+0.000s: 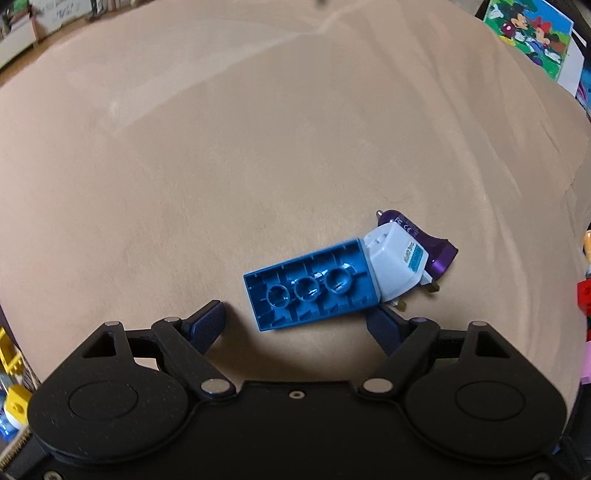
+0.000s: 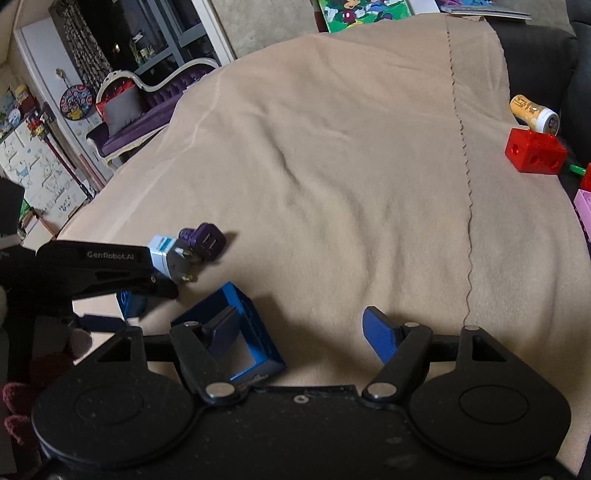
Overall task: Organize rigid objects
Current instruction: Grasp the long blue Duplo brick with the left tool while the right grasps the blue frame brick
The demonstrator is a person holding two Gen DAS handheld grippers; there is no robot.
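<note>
A blue toy brick (image 1: 312,286) lies hollow side up on the tan blanket (image 1: 258,147), just ahead of my open left gripper (image 1: 295,325). A white wall plug (image 1: 397,264) and a purple car charger (image 1: 424,240) lie against the brick's far end. In the right wrist view a second blue brick (image 2: 240,325) lies on its side by the left finger (image 2: 221,330) of my open, empty right gripper (image 2: 303,332). The left gripper (image 2: 122,273) reaches in from the left there, over the first brick (image 2: 129,304), beside the white plug (image 2: 166,254) and purple charger (image 2: 205,242).
A red cube (image 2: 533,151), a yellow bottle (image 2: 533,112) and a pink brick (image 2: 583,206) lie at the blanket's right edge. A cartoon picture book (image 1: 528,33) sits at the far right. Furniture and toys stand beyond the blanket's left side.
</note>
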